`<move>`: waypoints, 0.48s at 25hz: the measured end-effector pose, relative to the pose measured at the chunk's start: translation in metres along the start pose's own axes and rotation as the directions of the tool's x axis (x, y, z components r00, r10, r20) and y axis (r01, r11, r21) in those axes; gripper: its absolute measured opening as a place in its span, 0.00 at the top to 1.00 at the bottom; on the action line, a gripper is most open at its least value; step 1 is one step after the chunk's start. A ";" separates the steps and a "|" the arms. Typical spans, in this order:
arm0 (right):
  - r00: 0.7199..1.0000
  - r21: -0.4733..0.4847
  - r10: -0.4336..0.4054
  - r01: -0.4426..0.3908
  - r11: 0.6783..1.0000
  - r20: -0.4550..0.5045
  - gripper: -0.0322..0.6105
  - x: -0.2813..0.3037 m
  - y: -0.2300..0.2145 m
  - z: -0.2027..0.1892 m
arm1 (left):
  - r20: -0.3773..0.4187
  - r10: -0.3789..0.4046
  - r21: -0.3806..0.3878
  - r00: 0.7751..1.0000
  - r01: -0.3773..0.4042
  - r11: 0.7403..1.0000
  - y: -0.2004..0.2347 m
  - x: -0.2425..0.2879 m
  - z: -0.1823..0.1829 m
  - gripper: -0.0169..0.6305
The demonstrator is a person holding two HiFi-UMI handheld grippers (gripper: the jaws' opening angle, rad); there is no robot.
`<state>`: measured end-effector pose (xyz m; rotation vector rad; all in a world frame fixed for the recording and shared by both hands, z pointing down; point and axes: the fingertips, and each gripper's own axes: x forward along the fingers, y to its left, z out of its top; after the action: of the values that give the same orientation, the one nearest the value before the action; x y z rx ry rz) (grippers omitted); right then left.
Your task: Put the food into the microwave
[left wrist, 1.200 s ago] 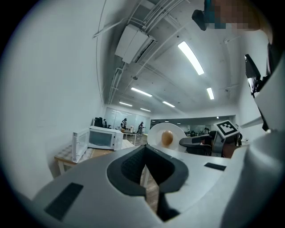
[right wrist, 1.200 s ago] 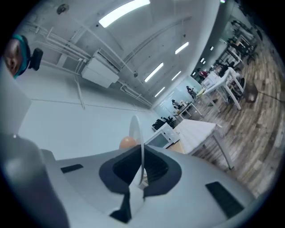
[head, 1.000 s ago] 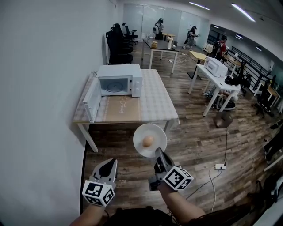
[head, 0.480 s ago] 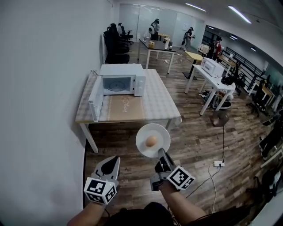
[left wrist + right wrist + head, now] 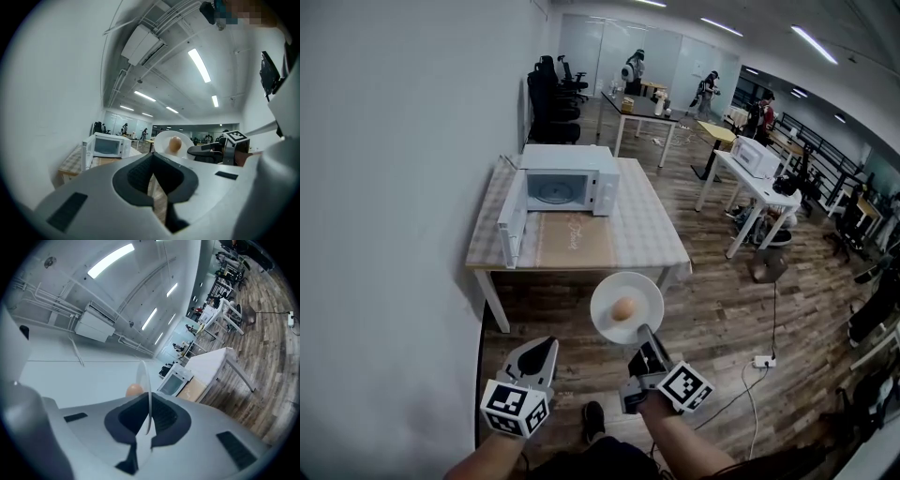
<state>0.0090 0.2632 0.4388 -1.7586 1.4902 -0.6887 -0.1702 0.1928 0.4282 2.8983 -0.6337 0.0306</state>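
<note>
A white microwave (image 5: 565, 189) stands on a checked-cloth table (image 5: 643, 232) by the wall, its door (image 5: 513, 225) swung open to the left. My right gripper (image 5: 641, 343) is shut on the near rim of a white plate (image 5: 638, 292), held level over the wooden floor short of the table. A brown egg (image 5: 623, 308) lies on the plate. The right gripper view shows the plate (image 5: 146, 380) edge-on between the jaws, the egg (image 5: 134, 390) and the microwave (image 5: 174, 379) beyond. My left gripper (image 5: 544, 349) hangs beside it, shut and empty. In its view are the plate (image 5: 164, 140), egg (image 5: 175, 144) and microwave (image 5: 110, 146).
A white wall (image 5: 394, 187) runs along the left. Black chairs (image 5: 548, 94) stand behind the table. A white desk with a second microwave (image 5: 757, 157) is at the right. A power strip (image 5: 763, 360) and cable lie on the floor. People stand far back.
The table and microwave have come nearer in the head view. Both grippers and the plate with the egg moved forward together. A shoe now shows at the bottom.
</note>
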 end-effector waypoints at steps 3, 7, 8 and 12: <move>1.000 0.015 0.006 -0.006 1.000 -0.008 0.93 0.014 -0.004 -0.002 | -0.001 0.019 0.009 1.000 -0.019 1.000 0.009 0.007 0.002 0.96; 1.000 0.002 0.025 -0.025 1.000 -0.013 0.93 0.036 -0.009 0.003 | -0.016 0.039 0.030 0.999 -0.039 0.999 0.018 0.025 0.003 0.96; 0.999 0.000 0.028 -0.028 1.000 -0.018 0.93 0.042 -0.010 0.005 | -0.020 0.048 0.028 0.999 -0.048 0.998 0.022 0.031 0.003 0.96; 0.998 0.006 0.041 -0.041 0.999 -0.038 0.93 0.066 -0.019 0.010 | -0.024 0.068 0.023 0.997 -0.067 0.997 0.036 0.054 0.007 0.96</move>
<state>0.0404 0.2012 0.4444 -1.7154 1.5447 -0.7083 -0.1356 0.1373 0.4306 2.8920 -0.7311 0.0825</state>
